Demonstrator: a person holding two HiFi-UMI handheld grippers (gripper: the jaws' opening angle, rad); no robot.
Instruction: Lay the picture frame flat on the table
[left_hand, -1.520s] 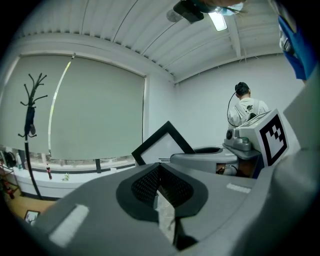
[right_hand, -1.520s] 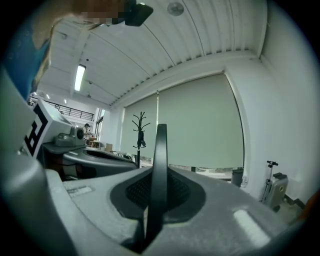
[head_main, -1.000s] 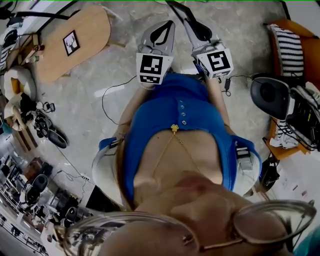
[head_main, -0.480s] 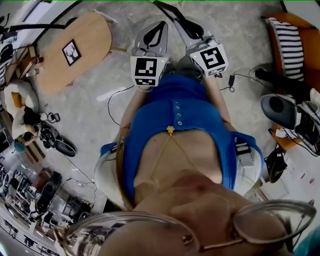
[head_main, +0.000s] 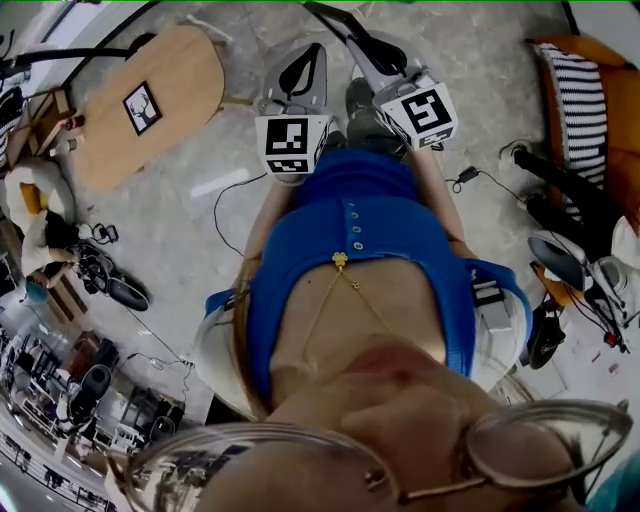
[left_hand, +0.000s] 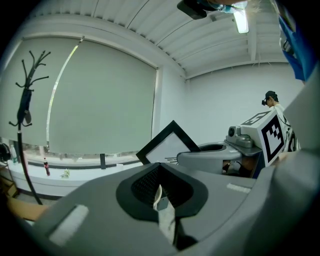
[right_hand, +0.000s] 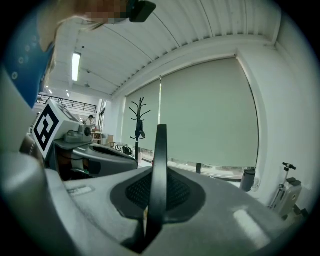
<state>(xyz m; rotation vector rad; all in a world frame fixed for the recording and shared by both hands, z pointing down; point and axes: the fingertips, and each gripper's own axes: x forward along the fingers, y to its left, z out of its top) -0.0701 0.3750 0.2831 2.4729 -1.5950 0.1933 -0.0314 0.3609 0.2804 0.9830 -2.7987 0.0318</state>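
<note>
Since the head view looks down the person's front, the layout reads like this. Wooden table (head_main: 175, 55) is far left, with a black-framed print (head_main: 142, 107) on it (flat or propped, can't tell). Left gripper (head_main: 312, 62) comes next, well clear of the table, jaws closed; a pale sliver (left_hand: 161, 199) shows in the seam, unidentified. Right gripper (head_main: 372, 55) is just beside it, jaws narrow and clamped on the picture frame (left_hand: 167, 146): black border, white face, one corner up. It's out past the jaw tips, in the air over the floor, not on the table. Right gripper view sees it edge-on. Orange chair (head_main: 620, 120) with a striped cushion (head_main: 580, 95) is far right.
</note>
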